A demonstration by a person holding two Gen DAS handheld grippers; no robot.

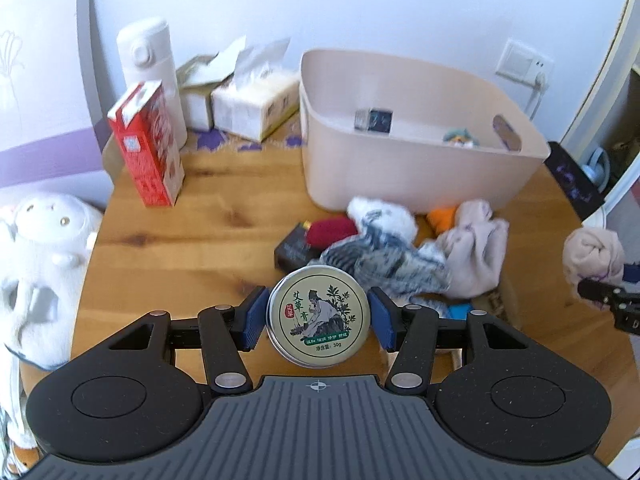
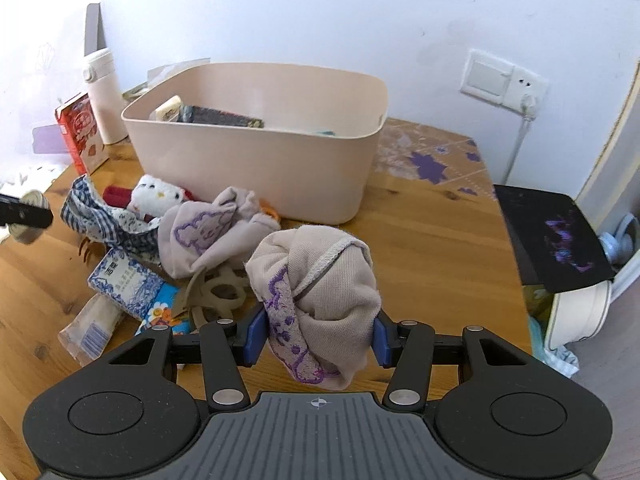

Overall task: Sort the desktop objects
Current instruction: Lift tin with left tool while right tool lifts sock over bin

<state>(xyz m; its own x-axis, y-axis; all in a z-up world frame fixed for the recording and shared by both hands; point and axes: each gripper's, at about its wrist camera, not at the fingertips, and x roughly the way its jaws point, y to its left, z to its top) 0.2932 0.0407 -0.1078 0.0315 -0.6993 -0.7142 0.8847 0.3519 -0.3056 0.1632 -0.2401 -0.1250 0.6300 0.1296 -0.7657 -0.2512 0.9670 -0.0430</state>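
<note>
My left gripper (image 1: 318, 318) is shut on a round ointment tin (image 1: 318, 316) with a green printed lid, held above the wooden table (image 1: 180, 240). My right gripper (image 2: 318, 332) is shut on a balled beige sock (image 2: 320, 284) with purple embroidery; it also shows at the right edge of the left wrist view (image 1: 592, 254). A beige plastic bin (image 2: 260, 160) stands behind the pile and holds a few small items. A second beige sock (image 2: 204, 236), a blue-and-white cloth (image 2: 104, 216) and a small plush toy (image 2: 158, 196) lie in front of the bin.
A red carton (image 1: 146, 144), a white flask (image 1: 150, 72) and tissue packs (image 1: 248, 108) stand at the back left. A white plush (image 1: 44, 248) sits off the left edge. A blue-patterned box (image 2: 126, 282), a wrapper (image 2: 90, 332) and a black pad (image 2: 556, 236) lie nearby.
</note>
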